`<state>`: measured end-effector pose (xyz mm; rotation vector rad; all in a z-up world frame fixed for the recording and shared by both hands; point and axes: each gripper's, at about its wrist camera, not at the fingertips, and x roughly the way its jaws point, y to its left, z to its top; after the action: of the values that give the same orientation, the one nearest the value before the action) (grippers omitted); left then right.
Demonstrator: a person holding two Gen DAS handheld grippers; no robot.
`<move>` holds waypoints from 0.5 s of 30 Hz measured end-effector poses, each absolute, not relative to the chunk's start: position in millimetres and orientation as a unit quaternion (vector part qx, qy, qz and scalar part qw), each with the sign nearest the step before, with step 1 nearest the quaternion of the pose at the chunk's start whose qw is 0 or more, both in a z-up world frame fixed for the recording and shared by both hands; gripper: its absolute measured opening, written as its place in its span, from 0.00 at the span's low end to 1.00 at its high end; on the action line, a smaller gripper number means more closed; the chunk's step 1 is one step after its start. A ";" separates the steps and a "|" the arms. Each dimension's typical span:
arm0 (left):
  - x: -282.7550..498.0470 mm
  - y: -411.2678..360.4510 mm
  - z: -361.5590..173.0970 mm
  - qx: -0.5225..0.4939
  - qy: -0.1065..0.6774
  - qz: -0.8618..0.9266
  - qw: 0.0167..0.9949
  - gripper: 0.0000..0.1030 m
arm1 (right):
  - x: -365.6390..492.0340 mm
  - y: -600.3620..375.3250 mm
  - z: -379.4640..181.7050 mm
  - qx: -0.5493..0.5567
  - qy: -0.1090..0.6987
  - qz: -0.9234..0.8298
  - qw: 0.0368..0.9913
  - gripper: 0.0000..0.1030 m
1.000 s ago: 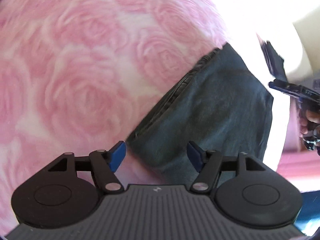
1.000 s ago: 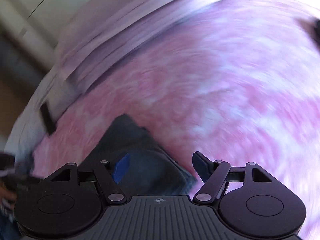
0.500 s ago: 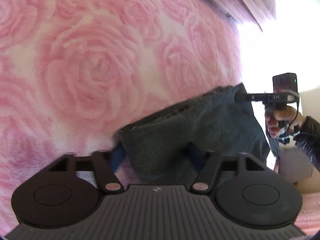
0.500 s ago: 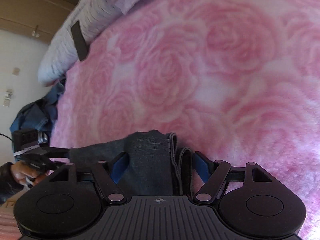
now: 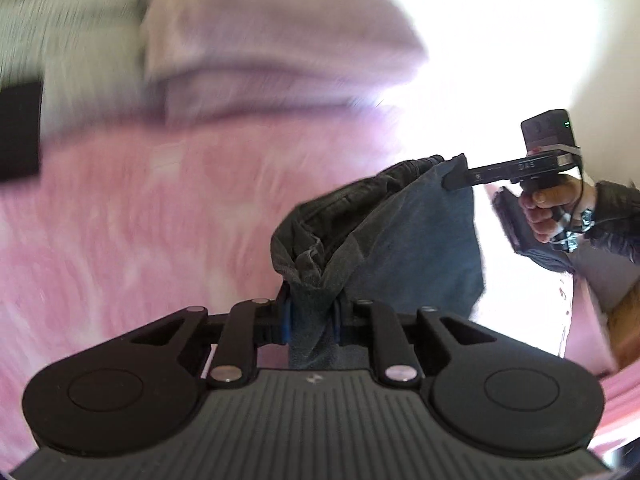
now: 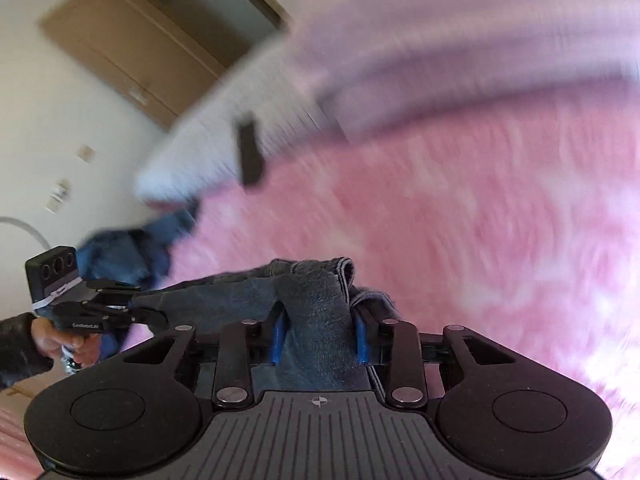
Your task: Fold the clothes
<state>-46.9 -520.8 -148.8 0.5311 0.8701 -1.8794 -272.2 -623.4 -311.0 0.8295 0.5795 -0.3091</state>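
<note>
Both tongs, left (image 5: 311,316) and right (image 6: 320,338), are closing on the dark garment (image 5: 400,240); only the right view shows a wardrobe (image 6: 132,44).

Ahead of both tongs the pink rose blanket (image 5: 160,220) lies bare and passable. Beyond it a pale pillow (image 5: 260,40) and a dark flat object (image 6: 250,156) block the far edge. The dark garment (image 5: 400,240) spans between the tongs.

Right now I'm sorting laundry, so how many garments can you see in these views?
2. A dark grey fleece garment hangs between the left gripper and right gripper; crumpled blue denim clothing lies at the far edge of the pink rose-patterned blanket. More may be hidden.
</note>
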 end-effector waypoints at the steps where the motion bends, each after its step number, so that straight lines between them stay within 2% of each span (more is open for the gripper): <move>1: -53.0 -512.6 -132.8 0.223 0.329 -0.782 0.480 0.13 | -280.2 -611.1 -297.5 0.378 0.262 -0.153 0.875 0.31; 5: -90.1 -448.5 -97.9 0.271 0.215 -0.820 0.455 0.13 | -316.9 -538.3 -262.3 0.306 0.228 -0.175 0.908 0.31; 9: -138.5 -348.3 -123.1 0.324 0.147 -0.855 0.378 0.14 | -368.6 -441.9 -276.1 0.281 0.242 -0.208 0.905 0.33; 15: -195.4 -227.6 -208.1 0.424 0.163 -0.855 0.249 0.17 | -430.0 -279.8 -345.6 0.328 0.343 -0.292 0.830 0.40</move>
<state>-195.4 -227.6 -208.1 1.1544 0.4432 -2.3295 -430.0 -279.8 -345.6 0.6969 0.7287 -0.6204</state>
